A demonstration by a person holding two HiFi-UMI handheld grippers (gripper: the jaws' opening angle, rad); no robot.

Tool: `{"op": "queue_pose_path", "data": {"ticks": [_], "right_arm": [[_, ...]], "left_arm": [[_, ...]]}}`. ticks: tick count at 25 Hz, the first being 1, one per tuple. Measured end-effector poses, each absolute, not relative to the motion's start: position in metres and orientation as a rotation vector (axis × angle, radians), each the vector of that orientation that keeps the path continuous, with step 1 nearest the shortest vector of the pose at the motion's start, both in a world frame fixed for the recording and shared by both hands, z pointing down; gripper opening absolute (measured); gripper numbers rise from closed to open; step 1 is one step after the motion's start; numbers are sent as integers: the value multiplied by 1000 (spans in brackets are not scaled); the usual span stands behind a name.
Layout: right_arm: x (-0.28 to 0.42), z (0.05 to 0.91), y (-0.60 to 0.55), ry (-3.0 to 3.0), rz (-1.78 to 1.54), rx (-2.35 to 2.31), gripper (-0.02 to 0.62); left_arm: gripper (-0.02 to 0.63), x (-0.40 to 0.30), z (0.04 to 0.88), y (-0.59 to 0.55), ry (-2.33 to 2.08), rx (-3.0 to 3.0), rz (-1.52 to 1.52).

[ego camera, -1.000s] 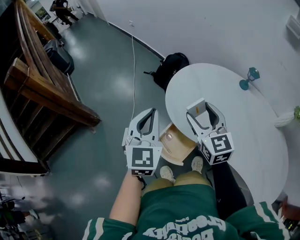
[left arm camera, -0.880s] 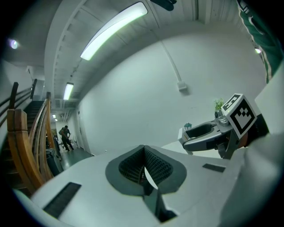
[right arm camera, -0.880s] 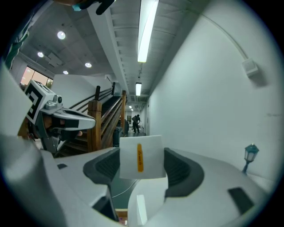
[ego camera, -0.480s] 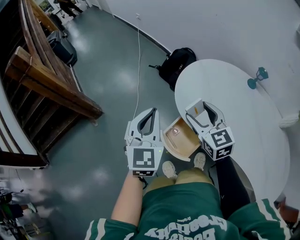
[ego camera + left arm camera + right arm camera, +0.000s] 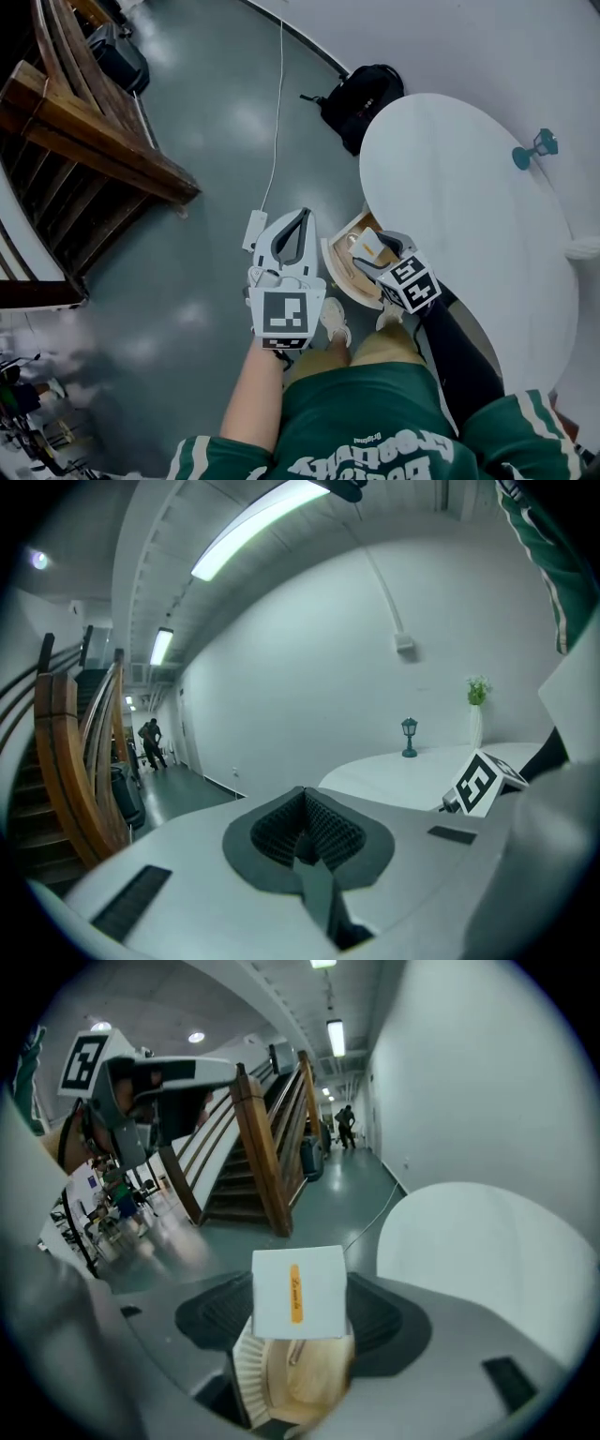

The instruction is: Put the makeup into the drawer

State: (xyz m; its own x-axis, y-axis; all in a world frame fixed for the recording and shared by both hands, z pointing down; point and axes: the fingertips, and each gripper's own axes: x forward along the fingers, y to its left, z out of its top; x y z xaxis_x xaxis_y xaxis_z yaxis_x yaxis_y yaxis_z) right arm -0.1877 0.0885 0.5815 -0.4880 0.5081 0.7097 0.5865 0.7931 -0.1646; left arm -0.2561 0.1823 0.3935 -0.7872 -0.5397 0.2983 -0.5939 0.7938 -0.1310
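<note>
Round smooth white table (image 5: 450, 178). Right gripper (image 5: 373, 246) clamped on flat square white makeup box (image 5: 298, 1290), orange label, above open curved wooden drawer (image 5: 331, 269) at table's 8 o'clock. Left gripper (image 5: 294, 223) closed, empty.

Makeup box (image 5: 298, 1297) was white with one orange stripe. Drawer (image 5: 342, 269) was pale tan wood, counter (image 5: 469, 187) plain white. Left claw (image 5: 300, 217) and right claw (image 5: 375, 242) were light grey with dark ribbed pads and black-and-white square-marker cubes. Floor (image 5: 206, 141) was glossy grey-green. Backpack (image 5: 361, 89) was black, lamp (image 5: 534, 148) teal, staircase (image 5: 94, 150) brown wood.
</note>
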Motion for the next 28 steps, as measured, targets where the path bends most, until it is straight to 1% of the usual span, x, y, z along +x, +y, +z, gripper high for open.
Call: {"op": "queue_pose_path", "data": {"ticks": [8,14,20,28], "right_arm": [[-154,679,89,-1942,-198,-858,319],[-156,739,82,-1830,-234,-805,319],[-164,792,63,-1741,-339,-781,320],[-163,833,47,-1627,-474,-781,321]], "left_arm": [[-2,-252,436,210,-2678,771,320],[-1,-245,460,217,-2618,768,334],[-1,-244,485,213,-2570,766,335],[0,-234,512,219,-2526,730,317]]}}
